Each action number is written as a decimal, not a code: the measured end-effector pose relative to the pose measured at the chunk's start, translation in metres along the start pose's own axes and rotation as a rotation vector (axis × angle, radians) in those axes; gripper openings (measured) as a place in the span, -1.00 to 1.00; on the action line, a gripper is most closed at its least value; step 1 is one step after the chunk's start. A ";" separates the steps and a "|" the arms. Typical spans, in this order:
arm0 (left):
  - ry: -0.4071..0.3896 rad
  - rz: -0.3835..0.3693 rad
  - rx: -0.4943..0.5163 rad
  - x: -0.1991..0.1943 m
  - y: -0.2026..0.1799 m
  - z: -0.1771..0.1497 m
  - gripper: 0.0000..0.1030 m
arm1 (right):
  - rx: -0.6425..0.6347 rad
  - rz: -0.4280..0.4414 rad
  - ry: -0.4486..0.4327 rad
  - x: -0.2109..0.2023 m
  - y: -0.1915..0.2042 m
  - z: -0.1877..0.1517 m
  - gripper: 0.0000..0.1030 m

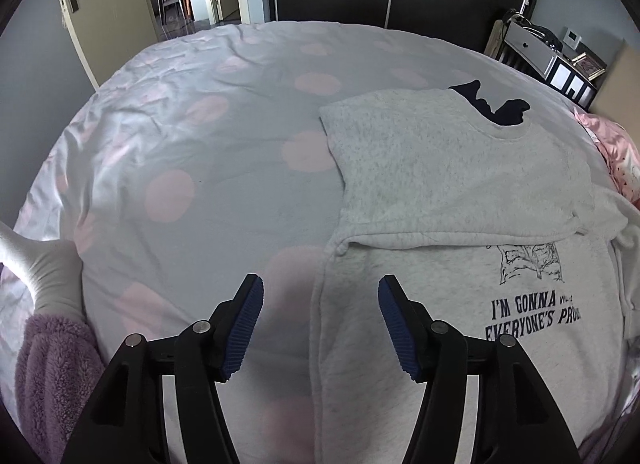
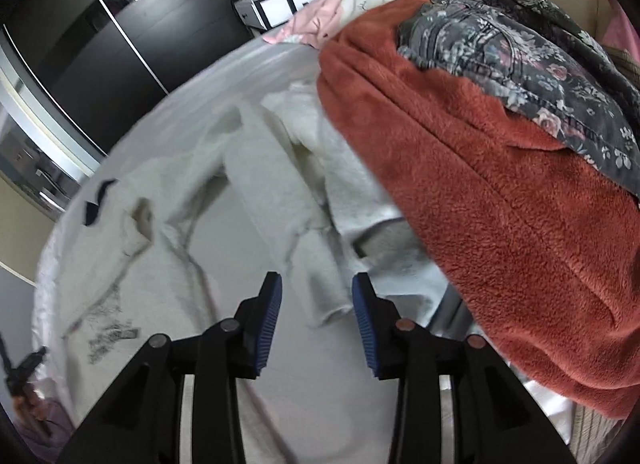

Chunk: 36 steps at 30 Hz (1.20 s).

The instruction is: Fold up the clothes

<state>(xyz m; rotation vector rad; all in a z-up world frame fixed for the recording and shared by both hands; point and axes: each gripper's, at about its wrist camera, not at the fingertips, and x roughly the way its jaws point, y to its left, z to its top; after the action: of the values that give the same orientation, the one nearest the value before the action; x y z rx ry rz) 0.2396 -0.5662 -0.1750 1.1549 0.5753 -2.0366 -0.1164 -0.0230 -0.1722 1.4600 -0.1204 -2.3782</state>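
Both jaws apart, nothing clamped.
Left gripper (image 1: 320, 328) above sweatshirt (image 1: 452, 199) edge; right gripper (image 2: 316, 320) over sleeve, probably clear, blurry.

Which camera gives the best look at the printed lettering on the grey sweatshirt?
The left wrist view: the lettering on the sweatshirt is sharp and mostly readable. The right wrist view shows it only as a blurred dark smudge.

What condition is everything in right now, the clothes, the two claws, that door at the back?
Grey sweatshirt: lying flat on the bed, left sleeve folded across its chest, right sleeve still out.
Left claw: open, holding nothing.
Right claw: open, holding nothing, over the sleeve end.
Rust fleece: heaped, unfolded.
Floral jeans: piled on top of the fleece.
Door: open.
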 end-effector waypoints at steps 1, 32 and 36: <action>-0.005 0.000 -0.005 -0.003 0.003 -0.003 0.19 | -0.004 -0.013 0.003 0.005 -0.001 -0.002 -0.31; 0.057 -0.057 -0.201 0.019 0.012 0.017 0.20 | -0.162 -0.571 -0.233 -0.090 0.099 0.279 -0.91; 0.065 -0.056 -0.198 0.021 0.008 0.020 0.20 | -0.165 -0.570 -0.214 -0.080 0.107 0.297 -0.91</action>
<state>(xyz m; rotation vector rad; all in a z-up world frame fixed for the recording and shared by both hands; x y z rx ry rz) 0.2276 -0.5929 -0.1838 1.1004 0.8303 -1.9442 -0.3176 -0.1286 0.0607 1.2809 0.4930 -2.8989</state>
